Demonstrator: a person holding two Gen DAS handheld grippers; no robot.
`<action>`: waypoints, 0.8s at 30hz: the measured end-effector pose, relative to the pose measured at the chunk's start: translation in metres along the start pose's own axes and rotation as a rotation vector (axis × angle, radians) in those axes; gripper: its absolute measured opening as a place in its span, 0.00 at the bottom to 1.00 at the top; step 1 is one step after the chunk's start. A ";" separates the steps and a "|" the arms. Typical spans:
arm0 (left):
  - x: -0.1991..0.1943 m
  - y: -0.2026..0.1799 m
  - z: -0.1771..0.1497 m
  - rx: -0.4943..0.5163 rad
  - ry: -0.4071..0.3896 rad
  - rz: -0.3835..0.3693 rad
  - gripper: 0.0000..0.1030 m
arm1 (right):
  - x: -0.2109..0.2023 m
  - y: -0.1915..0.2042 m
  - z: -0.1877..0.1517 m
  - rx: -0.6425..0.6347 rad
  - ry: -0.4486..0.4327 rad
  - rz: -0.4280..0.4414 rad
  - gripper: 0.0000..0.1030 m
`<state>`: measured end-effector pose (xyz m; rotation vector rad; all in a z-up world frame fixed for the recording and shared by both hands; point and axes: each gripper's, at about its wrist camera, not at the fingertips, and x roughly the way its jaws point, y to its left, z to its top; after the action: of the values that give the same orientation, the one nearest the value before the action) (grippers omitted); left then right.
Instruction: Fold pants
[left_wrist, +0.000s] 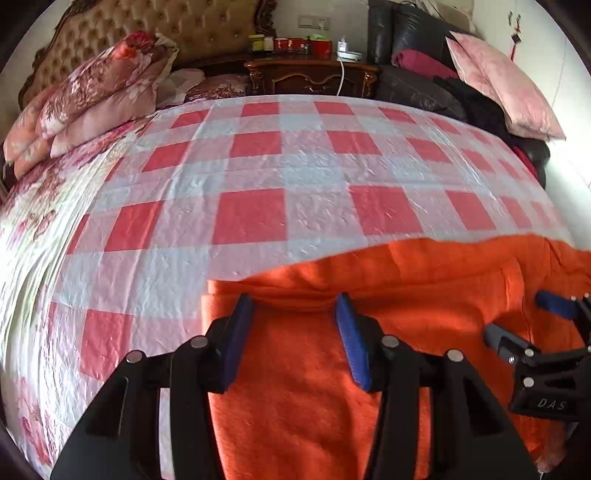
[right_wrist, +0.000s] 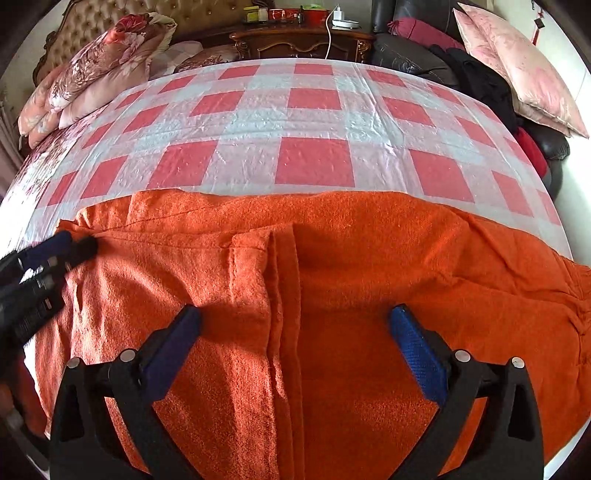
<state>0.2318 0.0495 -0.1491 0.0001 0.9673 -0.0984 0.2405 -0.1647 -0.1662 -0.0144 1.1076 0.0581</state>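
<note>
Orange pants (right_wrist: 369, 240) lie flat along the near edge of a bed covered with a red-and-white checked sheet (right_wrist: 314, 110). A folded edge runs down their middle. My right gripper (right_wrist: 295, 317) hangs wide open just over that edge, its blue pads on either side of it and touching nothing. My left gripper (left_wrist: 293, 302) is over the left end of the pants (left_wrist: 424, 295). Its jaws are half apart, with a low ridge of cloth between the tips and the pads not pressing it. Each wrist view also catches the other gripper: the left gripper (right_wrist: 70, 243) and the right gripper (left_wrist: 524, 317).
A folded floral quilt (left_wrist: 85, 99) is stacked at the far left by the tufted headboard (left_wrist: 147, 22). Behind the bed stands a dark wooden nightstand (left_wrist: 310, 74) with jars and a charger. A black sofa (left_wrist: 413, 88) with a pink pillow (left_wrist: 506, 88) is at the far right.
</note>
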 end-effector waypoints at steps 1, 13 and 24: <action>-0.001 0.003 0.000 -0.012 0.000 -0.014 0.47 | 0.000 0.000 0.000 -0.001 -0.001 -0.001 0.96; -0.069 0.049 -0.089 -0.169 0.007 0.035 0.47 | -0.032 0.029 0.002 -0.143 -0.132 0.020 0.94; -0.105 0.070 -0.157 -0.313 0.006 -0.171 0.49 | -0.042 0.011 -0.009 -0.079 -0.093 0.051 0.95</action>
<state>0.0493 0.1348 -0.1549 -0.3713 0.9794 -0.1036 0.2131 -0.1554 -0.1322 -0.0537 1.0127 0.1467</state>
